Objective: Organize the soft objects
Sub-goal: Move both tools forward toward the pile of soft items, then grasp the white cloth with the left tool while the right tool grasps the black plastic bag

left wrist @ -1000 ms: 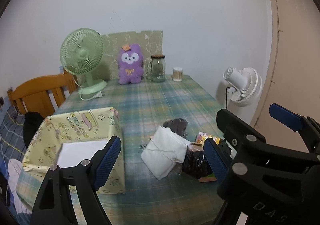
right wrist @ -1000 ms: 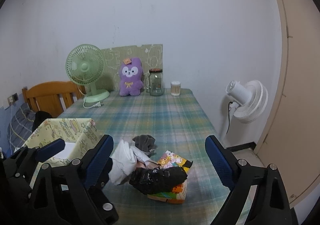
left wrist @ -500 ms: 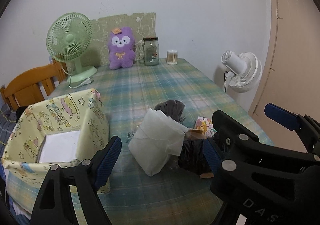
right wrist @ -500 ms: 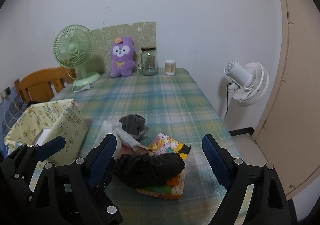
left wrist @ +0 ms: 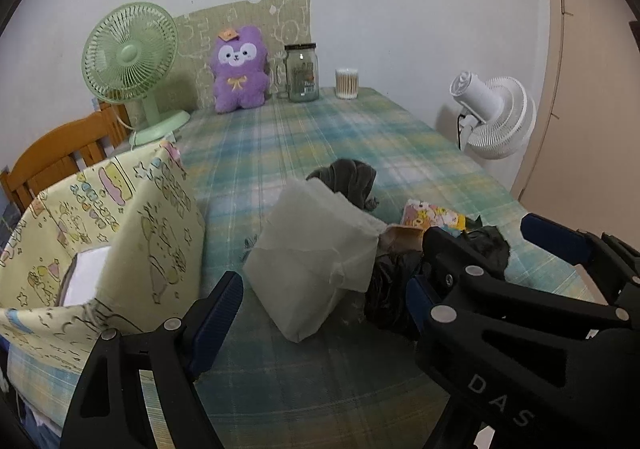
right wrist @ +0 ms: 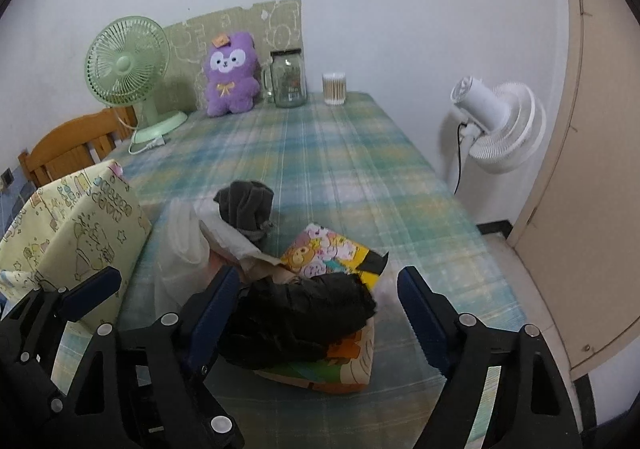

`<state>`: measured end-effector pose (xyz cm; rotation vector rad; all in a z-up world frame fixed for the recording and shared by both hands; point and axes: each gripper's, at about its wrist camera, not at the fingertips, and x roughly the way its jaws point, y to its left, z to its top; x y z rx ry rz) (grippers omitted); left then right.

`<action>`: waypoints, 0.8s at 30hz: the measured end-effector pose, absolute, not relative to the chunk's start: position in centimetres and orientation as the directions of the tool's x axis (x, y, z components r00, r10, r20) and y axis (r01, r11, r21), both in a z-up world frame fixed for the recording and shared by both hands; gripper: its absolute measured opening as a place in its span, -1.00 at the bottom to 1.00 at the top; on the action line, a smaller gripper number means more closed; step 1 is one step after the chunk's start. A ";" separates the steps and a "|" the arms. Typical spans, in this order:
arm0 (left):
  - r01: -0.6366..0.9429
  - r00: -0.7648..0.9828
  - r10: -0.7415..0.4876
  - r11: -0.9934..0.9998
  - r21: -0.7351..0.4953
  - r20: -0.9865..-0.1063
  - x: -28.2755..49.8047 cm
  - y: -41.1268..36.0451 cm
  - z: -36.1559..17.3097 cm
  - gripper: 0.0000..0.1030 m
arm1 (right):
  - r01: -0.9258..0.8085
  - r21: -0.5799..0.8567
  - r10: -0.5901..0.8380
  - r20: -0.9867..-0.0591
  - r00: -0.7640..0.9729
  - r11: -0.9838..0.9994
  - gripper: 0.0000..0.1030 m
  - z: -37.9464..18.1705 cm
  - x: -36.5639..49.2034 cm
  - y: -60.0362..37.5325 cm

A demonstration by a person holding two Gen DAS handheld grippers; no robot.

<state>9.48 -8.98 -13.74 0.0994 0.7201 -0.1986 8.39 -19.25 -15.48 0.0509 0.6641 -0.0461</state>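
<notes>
- Hovering above the plaid table [right wrist: 344,153], both grippers point down at a small heap of soft things, and neither holds anything.
- The right gripper [right wrist: 316,301] has its fingers spread, and they have just been closing in; the crumpled black cloth [right wrist: 304,309] lies between them but the pads do not press on it, the left pad just beside its end and the right pad apart from it.
- The black cloth rests on a cartoon-printed pack [right wrist: 332,257], so it is the top layer and, I judge, the natural first pick.
- The left gripper [left wrist: 320,309] keeps its fingers wide apart; the white folded cloth [left wrist: 316,257] sits just ahead of them and between their lines, untouched.
- A grey cloth [left wrist: 348,177] lies beyond the white one, farther from both sets of fingers.
- The yellow printed fabric box [left wrist: 120,233] stands open just outside the left gripper's left finger, probably placed close so soft items can be dropped in with a short move.
</notes>
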 end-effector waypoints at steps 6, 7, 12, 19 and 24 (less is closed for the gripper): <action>0.217 0.724 -0.140 0.976 0.030 -0.676 9.8 -9.3 -14.2 0.63 | 0.051 0.078 0.011 -0.641 0.767 0.996 0.45 -16.4 9.1 -19.6; 0.217 0.724 -0.138 0.976 0.033 -0.676 9.9 -9.5 -14.2 0.63 | 0.046 0.079 0.016 -0.643 0.765 0.996 0.37 -16.5 9.2 -19.6; 0.219 0.735 -0.122 0.974 0.063 -0.667 9.9 -10.1 -14.0 0.63 | 0.028 0.093 0.038 -0.641 0.767 0.995 0.03 -16.4 9.3 -19.5; 0.209 0.735 -0.126 0.977 0.046 -0.667 10.8 -10.3 -13.3 0.63 | 0.027 0.102 0.043 -0.630 0.775 0.994 -0.04 -15.8 9.6 -20.0; 0.217 0.743 -0.138 0.975 0.041 -0.655 11.3 -10.4 -12.7 0.39 | 0.023 0.091 0.038 -0.613 0.789 0.996 -0.04 -15.0 10.0 -20.0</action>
